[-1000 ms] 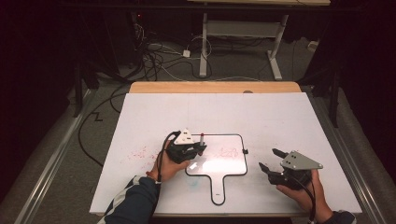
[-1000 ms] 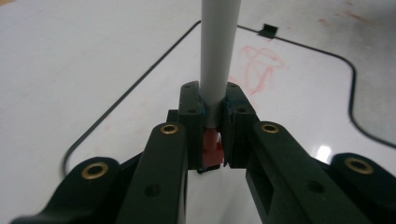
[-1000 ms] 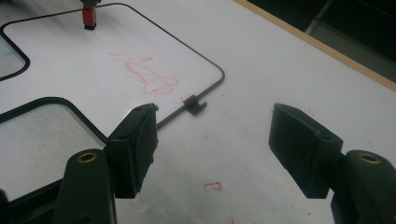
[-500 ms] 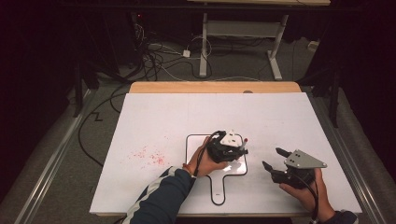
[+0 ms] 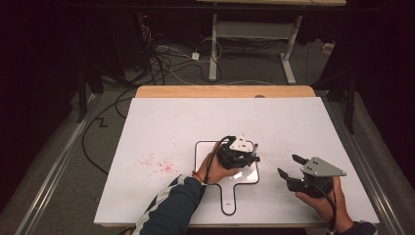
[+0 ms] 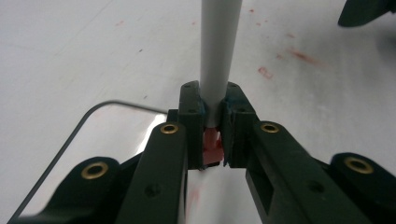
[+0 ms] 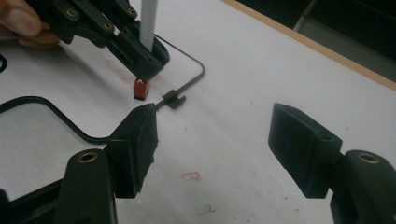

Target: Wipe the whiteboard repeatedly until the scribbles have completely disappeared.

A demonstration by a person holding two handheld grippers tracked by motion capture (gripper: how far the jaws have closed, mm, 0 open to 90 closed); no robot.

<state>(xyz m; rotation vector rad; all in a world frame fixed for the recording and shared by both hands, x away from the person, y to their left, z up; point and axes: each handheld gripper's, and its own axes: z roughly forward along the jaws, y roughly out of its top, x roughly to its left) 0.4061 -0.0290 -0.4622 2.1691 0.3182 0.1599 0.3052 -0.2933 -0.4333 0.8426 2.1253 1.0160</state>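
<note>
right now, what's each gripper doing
left gripper: shut on the marker, red tip down over the small whiteboard.
right gripper: open, holding nothing.

Your left gripper point(image 5: 243, 157) sits mid-desk, jaws clamped tight, sleeve angling in from the near edge. Your right gripper point(image 5: 289, 166) hovers by the near right corner, its 2 jaws wide apart, holding nothing.
</note>
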